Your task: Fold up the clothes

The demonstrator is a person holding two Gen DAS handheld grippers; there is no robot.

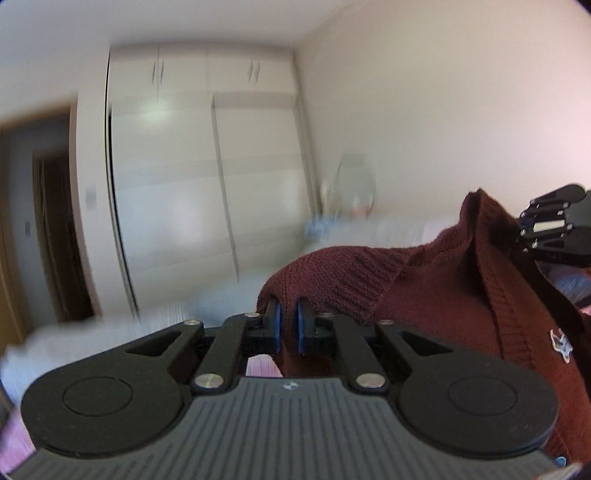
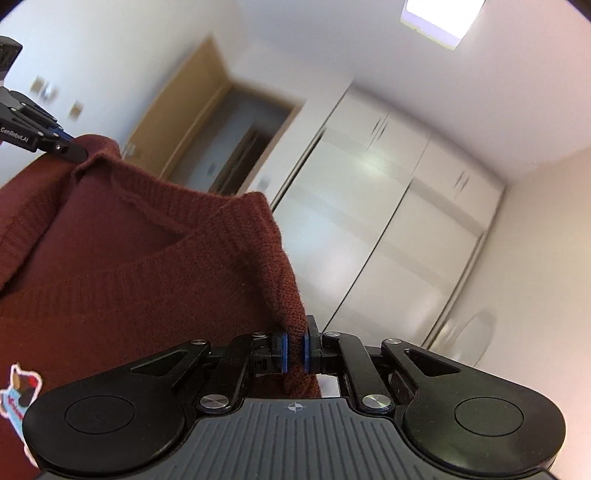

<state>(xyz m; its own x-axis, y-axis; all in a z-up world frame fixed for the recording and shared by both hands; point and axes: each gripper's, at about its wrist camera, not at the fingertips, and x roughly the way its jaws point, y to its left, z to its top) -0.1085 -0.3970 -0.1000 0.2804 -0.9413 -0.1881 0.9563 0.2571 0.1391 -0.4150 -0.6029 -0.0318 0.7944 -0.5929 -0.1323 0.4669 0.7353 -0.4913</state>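
Blurred white bed [image 1: 92, 339], pink fabric [image 1: 260, 365]

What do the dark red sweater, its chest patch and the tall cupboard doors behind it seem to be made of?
Sweater: knitted yarn, likely wool or acrylic; visible stitches, ribbed neckline, fuzzy edges.

Chest patch: looks like an embroidered or sewn-on fabric badge; too small to tell which.

Cupboard doors: smooth white panels with a satin sheen, probably laminate or painted board; soft light reflections, though blurred.

Plain white walls [image 1: 424, 110], big glossy white built-in wardrobe [image 1: 177, 184] around 10 o'clock, dark open wood-framed doorway [image 2: 236, 147] beside it, bright ceiling light panel [image 2: 439, 18].
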